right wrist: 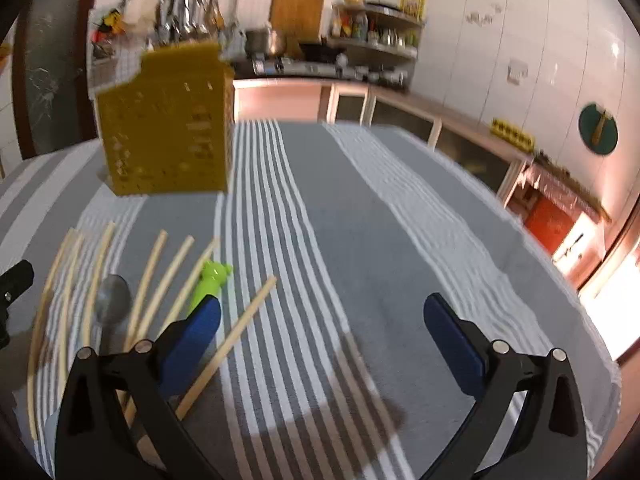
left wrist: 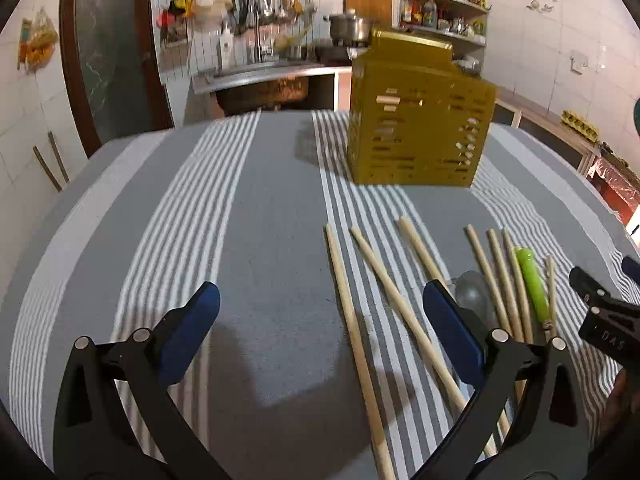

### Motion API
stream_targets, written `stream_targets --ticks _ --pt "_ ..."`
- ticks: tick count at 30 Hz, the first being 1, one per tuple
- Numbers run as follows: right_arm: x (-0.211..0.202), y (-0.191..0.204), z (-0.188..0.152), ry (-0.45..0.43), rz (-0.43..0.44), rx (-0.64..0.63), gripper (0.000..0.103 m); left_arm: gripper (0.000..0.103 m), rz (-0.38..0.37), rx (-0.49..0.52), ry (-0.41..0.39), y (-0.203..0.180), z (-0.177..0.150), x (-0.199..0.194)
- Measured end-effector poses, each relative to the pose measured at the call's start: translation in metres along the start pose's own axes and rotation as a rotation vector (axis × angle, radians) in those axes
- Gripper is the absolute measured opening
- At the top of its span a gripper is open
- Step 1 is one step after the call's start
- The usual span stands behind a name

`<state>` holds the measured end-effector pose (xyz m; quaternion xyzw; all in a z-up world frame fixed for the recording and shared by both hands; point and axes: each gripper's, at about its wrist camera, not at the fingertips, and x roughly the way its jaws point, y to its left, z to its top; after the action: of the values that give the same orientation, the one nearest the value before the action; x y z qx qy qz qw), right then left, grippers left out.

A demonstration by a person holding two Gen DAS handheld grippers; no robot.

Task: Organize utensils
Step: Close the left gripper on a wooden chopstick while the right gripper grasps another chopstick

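Chopsticks (left wrist: 356, 340), pale wood, lie loose on the tabletop (left wrist: 260, 240), spread fanwise on a grey cloth with white stripes; several run roughly parallel, and two at the left of the group in the left wrist view cross near their lower ends. Among them lies a metal spoon (left wrist: 474, 294), bowl up, just beside a utensil with a bright green handle (left wrist: 532, 284); the green handle touches or nearly touches the neighbouring sticks, exact contact not resolvable. One chopstick (right wrist: 232, 340) lies apart to the right of the group in the right wrist view, passing close by the blue pad of that gripper's left finger. Beyond the sticks, farther back on the cloth, stands a mustard-yellow slotted utensil holder (left wrist: 416, 128), upright, well apart from the loose pieces; pale stick ends show through its slots. Left gripper (left wrist: 320, 304): fingers wide apart, holding nothing, above the cloth with its right finger over the stick group. Right gripper (right wrist: 322, 316): fingers wide apart, holding nothing, over bare striped cloth to the right of the sticks. Right wrist view is motion-blurred. Kitchen counter with pots and shelves lies behind the tabletop.
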<state>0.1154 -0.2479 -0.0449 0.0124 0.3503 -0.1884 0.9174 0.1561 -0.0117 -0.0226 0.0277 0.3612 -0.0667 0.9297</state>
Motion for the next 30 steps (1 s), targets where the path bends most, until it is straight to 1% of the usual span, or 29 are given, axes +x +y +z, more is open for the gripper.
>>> stream_targets --ticks 6,8,13,20,25,30 --pt "0.018 0.0 -0.003 0.083 0.0 0.017 0.099 0.098 0.017 -0.017 0.087 0.005 -0.002 0.026" --pt "0.022 0.0 -0.005 0.098 0.003 0.024 0.099 0.098 0.018 -0.033 0.125 0.009 -0.003 0.034" --pt "0.027 0.002 -0.006 0.128 0.019 0.028 0.099 0.098 0.027 -0.03 0.17 0.009 -0.006 0.042" --pt "0.04 -0.006 -0.01 0.188 0.067 0.096 0.099 0.099 0.048 -0.003 0.195 0.004 -0.008 0.044" --pt "0.046 -0.005 -0.009 0.205 0.062 0.099 0.099 0.099 0.057 0.004 0.197 0.002 -0.007 0.047" --pt "0.047 -0.002 -0.008 0.209 0.046 0.117 0.099 0.099 0.041 0.007 0.197 0.006 -0.006 0.049"
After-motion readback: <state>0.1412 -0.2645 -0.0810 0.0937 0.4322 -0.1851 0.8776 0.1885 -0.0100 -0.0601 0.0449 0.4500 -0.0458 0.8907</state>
